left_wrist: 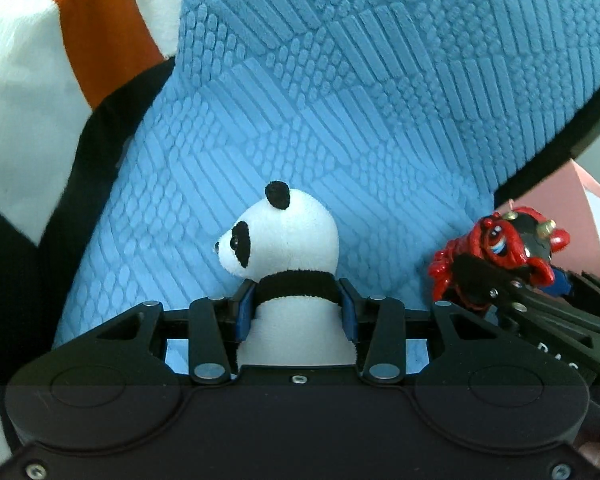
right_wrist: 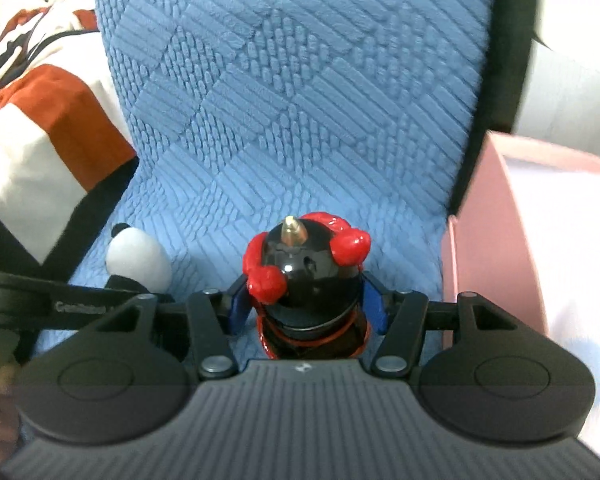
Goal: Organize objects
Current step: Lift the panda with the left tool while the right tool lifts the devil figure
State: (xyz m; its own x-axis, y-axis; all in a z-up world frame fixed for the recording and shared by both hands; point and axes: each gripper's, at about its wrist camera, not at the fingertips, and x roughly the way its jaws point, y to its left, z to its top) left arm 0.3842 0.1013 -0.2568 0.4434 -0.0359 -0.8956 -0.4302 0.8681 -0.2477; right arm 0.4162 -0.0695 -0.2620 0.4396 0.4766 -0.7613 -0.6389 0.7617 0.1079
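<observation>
Left wrist view: the left claw (left_wrist: 296,300) pinches one plush panda (left_wrist: 284,240), white with black ear, eye patch and collar band, by its neck over a blue textured cushion (left_wrist: 340,80), its face turned left, and only here the red figurine (left_wrist: 500,248) shows its painted face. Right wrist view: the right claw (right_wrist: 306,304) clamps that one glossy red-and-black figurine (right_wrist: 304,264), its gold spike up, just left of one pink box (right_wrist: 496,220), while the panda (right_wrist: 138,260) shows only its back.
</observation>
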